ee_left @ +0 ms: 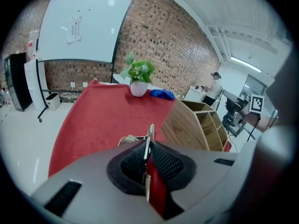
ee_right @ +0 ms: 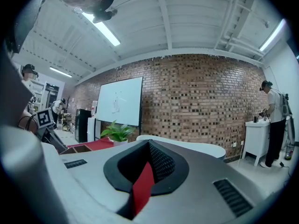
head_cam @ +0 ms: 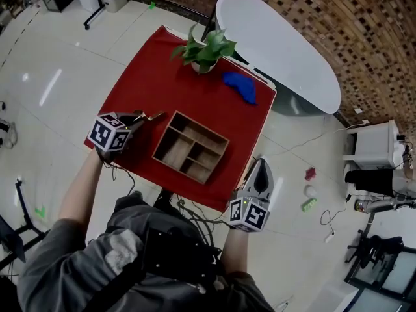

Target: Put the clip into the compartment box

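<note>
A wooden compartment box (head_cam: 190, 146) lies on the red table (head_cam: 156, 77), with several empty sections. My left gripper (head_cam: 140, 118) is just left of the box, over the table's left edge. It is shut on a thin metal clip (head_cam: 155, 116). In the left gripper view the clip (ee_left: 149, 136) stands edge-on between the black pads, its tip poking out past them, and the box (ee_left: 198, 122) is close on the right. My right gripper (head_cam: 260, 168) hangs off the table's near right edge, jaws shut with nothing in them (ee_right: 148, 148).
A potted plant (head_cam: 205, 51) and a blue cloth (head_cam: 240, 88) sit at the table's far side. A white oval table (head_cam: 286, 47) stands beyond. Small items (head_cam: 310, 187) lie on the floor to the right. Other people stand in the room.
</note>
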Available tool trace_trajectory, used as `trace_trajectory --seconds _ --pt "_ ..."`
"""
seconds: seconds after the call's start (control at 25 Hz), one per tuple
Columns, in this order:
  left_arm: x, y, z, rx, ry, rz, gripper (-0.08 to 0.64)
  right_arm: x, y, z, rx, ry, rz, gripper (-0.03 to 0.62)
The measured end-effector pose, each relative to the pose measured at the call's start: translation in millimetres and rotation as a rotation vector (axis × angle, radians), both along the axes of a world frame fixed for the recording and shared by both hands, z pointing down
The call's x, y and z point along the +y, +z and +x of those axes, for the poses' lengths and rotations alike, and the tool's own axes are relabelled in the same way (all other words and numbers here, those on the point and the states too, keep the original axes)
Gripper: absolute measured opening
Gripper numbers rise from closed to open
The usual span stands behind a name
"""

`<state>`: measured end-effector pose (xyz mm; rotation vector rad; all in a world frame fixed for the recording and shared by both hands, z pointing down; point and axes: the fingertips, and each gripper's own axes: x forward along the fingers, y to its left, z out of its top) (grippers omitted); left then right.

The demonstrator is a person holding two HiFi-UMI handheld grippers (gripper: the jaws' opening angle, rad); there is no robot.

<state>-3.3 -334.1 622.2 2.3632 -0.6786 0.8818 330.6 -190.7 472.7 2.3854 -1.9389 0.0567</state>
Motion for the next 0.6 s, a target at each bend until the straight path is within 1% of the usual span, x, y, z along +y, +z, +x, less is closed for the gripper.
trace_trajectory --seconds 0.08,0.16,0.24,0.32,0.44,0.52,0.6 --pt "-2.4 -21.1 -0.6 0.073 -0.054 0.034 0.06 3.1 -2.8 0.7 0.0 -0.004 0.008 0.02" --pt "-4.5 -48.8 1.4 0.182 -0.109 0.063 0.06 6.2 -5.8 3.1 0.001 -0.003 0.016 0.02" --pt "-3.3 -84.5 6.3 0.301 -0.146 0.102 0.06 9.4 -10.8 6.6 0.003 0.0 0.028 0.02" --pt "3.0 -127.1 14.8 0.422 -0.153 0.155 0.06 12.2 -17.6 10.2 0.005 0.001 0.042 0.02" --pt "20.5 -190.5 31.5 0.595 -0.128 0.217 0.06 14.3 -28.5 12.4 0.008 -0.017 0.061 0.02" --pt "32.9 -225.1 40.4 0.666 -0.118 0.261 0.06 14.2 -36.6 9.3 0.016 -0.039 0.068 0.02" --pt "42.5 -250.4 45.9 0.688 -0.111 0.319 0.06 13.8 -44.0 5.9 0.023 -0.058 0.08 0.02"
